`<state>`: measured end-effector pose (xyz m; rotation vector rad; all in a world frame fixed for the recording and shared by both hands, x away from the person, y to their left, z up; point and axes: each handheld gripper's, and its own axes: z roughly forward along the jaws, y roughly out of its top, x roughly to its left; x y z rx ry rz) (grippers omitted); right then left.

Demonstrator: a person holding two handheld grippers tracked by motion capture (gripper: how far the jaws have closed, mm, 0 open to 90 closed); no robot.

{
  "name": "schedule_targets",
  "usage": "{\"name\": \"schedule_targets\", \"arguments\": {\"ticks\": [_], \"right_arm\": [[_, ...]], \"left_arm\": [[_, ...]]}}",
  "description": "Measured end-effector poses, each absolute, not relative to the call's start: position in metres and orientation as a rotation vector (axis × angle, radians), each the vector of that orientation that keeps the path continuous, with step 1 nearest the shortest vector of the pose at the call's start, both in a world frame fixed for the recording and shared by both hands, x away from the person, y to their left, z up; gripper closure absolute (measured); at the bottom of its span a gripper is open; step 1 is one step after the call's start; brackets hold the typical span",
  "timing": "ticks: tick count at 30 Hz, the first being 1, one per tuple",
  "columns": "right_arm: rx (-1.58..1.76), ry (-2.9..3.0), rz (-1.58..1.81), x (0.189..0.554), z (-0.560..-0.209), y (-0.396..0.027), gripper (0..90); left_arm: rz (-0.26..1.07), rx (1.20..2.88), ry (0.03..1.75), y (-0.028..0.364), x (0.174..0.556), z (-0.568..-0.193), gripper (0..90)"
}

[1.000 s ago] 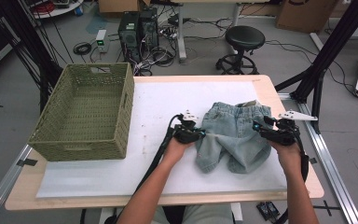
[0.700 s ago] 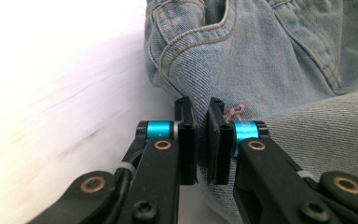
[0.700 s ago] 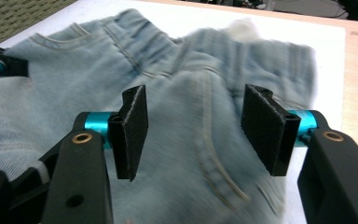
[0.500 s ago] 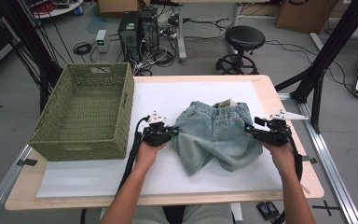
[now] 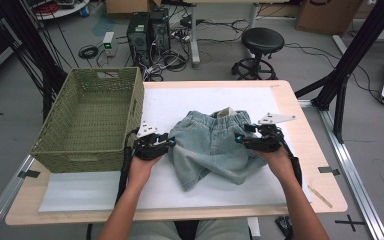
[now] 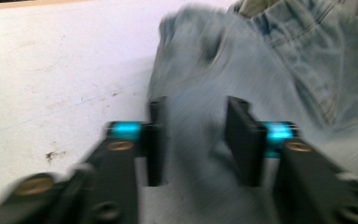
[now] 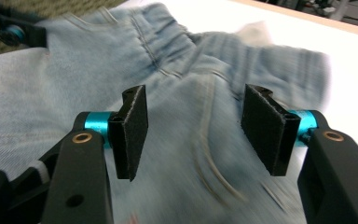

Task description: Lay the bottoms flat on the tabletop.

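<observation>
Black left tool (image 6: 194, 140), cyan collars, brass screws, black foam pads (image 7: 131, 130)

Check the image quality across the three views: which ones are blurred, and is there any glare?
High view: sharp and evenly lit, no glare on the white mat. Left gripper view: heavy motion blur smears the denim shorts and the left gripper. Right gripper view: the right gripper is crisp, the denim behind it softly blurred.

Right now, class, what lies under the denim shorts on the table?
The shorts lie on a white mat that covers most of the wooden table. Bare mat shows all round them. Whatever is directly beneath the cloth is covered and cannot be seen.
</observation>
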<state>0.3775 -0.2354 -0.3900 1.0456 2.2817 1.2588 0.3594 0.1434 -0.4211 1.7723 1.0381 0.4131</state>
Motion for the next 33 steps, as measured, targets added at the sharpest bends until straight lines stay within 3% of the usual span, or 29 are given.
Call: {"name": "schedule_targets", "arguments": {"ticks": [3, 5, 7, 10, 21, 33], "right_arm": [[1.048, 2.298, 1.124, 0.392, -0.395, -0.222, 43.1], [1.042, 2.326, 1.054, 0.402, -0.399, -0.216, 52.9], [1.049, 2.361, 1.020, 0.411, -0.401, -0.215, 70.3], [1.049, 2.394, 1.044, 0.422, -0.392, -0.217, 80.5], [1.127, 2.158, 1.091, 0.472, -0.359, -0.214, 82.2], [1.427, 1.963, 1.055, 0.513, -0.383, -0.237, 80.8]], "left_arm": [[0.410, 1.775, 1.028, 0.143, 0.358, -0.420, 49.4], [0.403, 1.770, 1.026, 0.143, 0.358, -0.421, 48.3], [0.394, 1.766, 1.023, 0.143, 0.358, -0.421, 47.1], [0.395, 1.768, 1.015, 0.143, 0.359, -0.422, 47.3], [0.377, 1.743, 1.000, 0.143, 0.359, -0.421, 47.1], [0.298, 1.752, 0.980, 0.134, 0.358, -0.425, 46.3]]}}
